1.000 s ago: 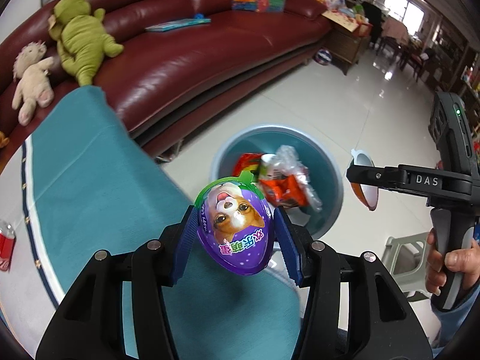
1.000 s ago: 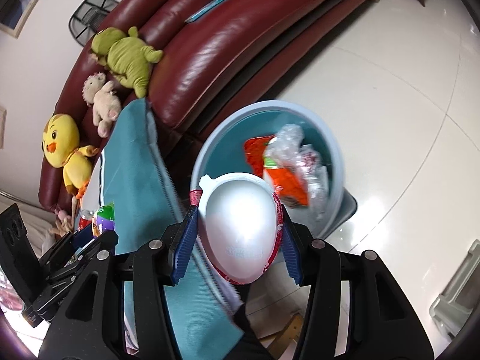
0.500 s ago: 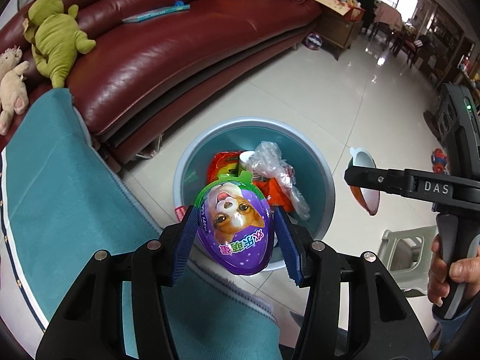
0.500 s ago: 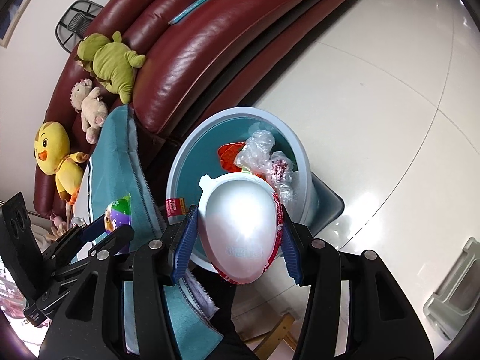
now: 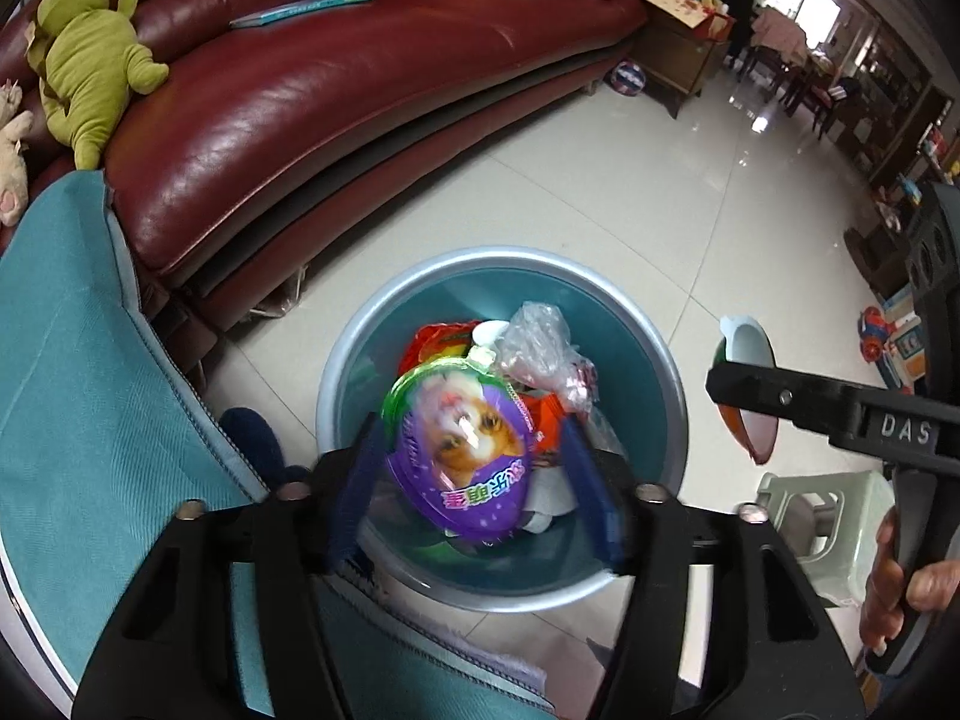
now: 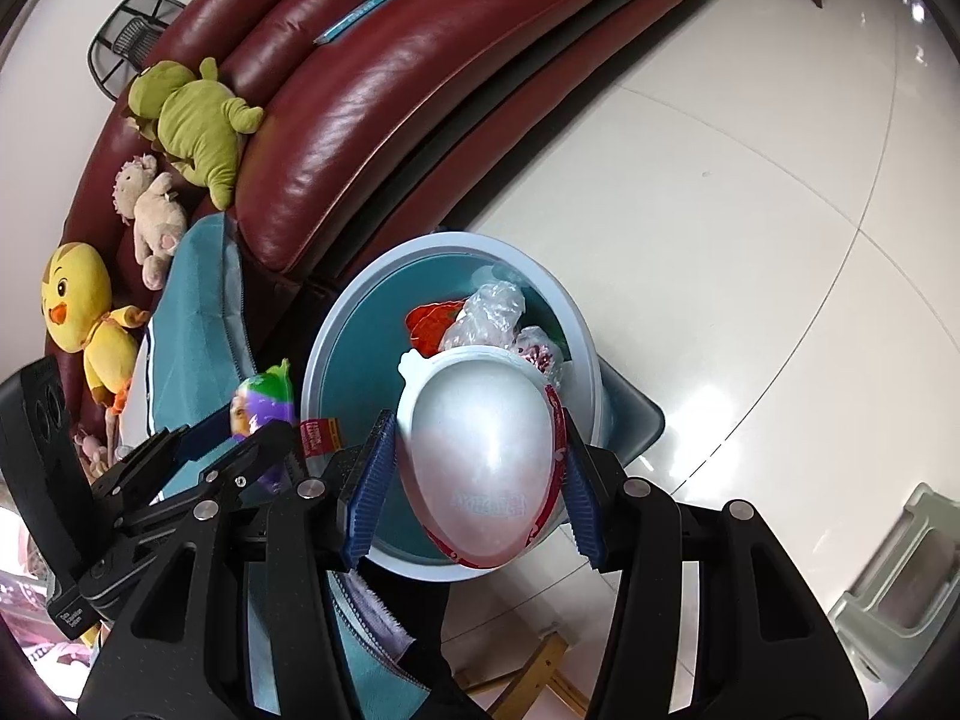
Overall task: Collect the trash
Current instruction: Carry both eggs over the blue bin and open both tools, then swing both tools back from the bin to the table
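My left hand-held gripper (image 5: pixel 474 468) gapes wide around the glossy purple egg-shaped shell (image 5: pixel 462 450), low centre, above the round bin (image 5: pixel 660 360); my right hand-held gripper (image 6: pixel 474 480) clamps a smooth white egg half (image 6: pixel 480 450).

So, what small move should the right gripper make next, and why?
Probably shift the right gripper a little toward the middle of the trash bin. It is shut on the white egg half, which in the left wrist view hangs beside the rim, not clearly over the bin.
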Tool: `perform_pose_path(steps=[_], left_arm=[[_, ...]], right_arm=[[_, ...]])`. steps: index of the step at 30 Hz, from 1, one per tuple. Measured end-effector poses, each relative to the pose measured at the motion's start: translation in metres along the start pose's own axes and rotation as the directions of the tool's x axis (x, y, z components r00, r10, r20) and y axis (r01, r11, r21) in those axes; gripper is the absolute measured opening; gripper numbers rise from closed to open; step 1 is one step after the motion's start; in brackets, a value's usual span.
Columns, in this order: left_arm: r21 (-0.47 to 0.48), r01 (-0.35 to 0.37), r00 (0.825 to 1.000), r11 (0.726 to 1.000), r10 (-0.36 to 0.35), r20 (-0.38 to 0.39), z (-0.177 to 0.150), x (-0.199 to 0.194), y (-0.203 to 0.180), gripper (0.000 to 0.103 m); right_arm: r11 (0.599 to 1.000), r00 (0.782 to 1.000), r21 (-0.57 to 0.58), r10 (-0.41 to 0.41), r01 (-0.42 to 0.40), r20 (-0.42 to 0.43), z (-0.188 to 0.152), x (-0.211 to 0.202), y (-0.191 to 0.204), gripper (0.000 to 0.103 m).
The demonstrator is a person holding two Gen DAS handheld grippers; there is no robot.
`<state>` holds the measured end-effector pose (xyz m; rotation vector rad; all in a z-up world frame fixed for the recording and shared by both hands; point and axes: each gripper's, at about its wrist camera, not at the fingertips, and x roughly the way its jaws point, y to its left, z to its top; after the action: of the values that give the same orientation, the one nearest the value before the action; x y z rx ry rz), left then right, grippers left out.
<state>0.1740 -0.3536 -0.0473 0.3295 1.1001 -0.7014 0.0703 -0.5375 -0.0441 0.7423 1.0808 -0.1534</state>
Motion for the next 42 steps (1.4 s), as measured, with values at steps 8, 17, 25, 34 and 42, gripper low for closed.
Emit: perform_pose_path(steps=[8, 17, 25, 34, 42], left_arm=[[-0.025, -0.018, 1.0, 1.0, 0.018, 0.005, -0.016, -0.011, 0.024, 0.089], [-0.078, -0.011, 1.0, 0.997, 0.012, 0.02, -0.044, -0.036, 0.05, 0.095], [-0.137, 0.006, 0.999, 0.991, -0.001, 0.039, -0.065, -0.053, 0.076, 0.095], [-0.197, 0.018, 0.999, 0.98, -0.008, 0.051, -0.084, -0.069, 0.1, 0.096], [-0.231, -0.003, 0.997, 0.973, 0.02, 0.073, -0.108, -0.092, 0.119, 0.096]], right_arm=[[1.0, 0.999, -0.022, -0.021, 0.021, -0.025, 0.003, 0.015, 0.016, 0.05], [0.996, 0.999, -0.088, -0.028, 0.025, -0.034, -0.001, 0.024, 0.054, 0.05], [0.992, 0.998, -0.115, -0.054, 0.049, -0.039, -0.001, 0.03, 0.081, 0.072], [0.991, 0.994, -0.115, -0.08, 0.071, -0.081, -0.013, 0.034, 0.095, 0.077], [0.989, 0.992, -0.127, -0.09, 0.079, -0.084, -0.028, 0.026, 0.114, 0.081]])
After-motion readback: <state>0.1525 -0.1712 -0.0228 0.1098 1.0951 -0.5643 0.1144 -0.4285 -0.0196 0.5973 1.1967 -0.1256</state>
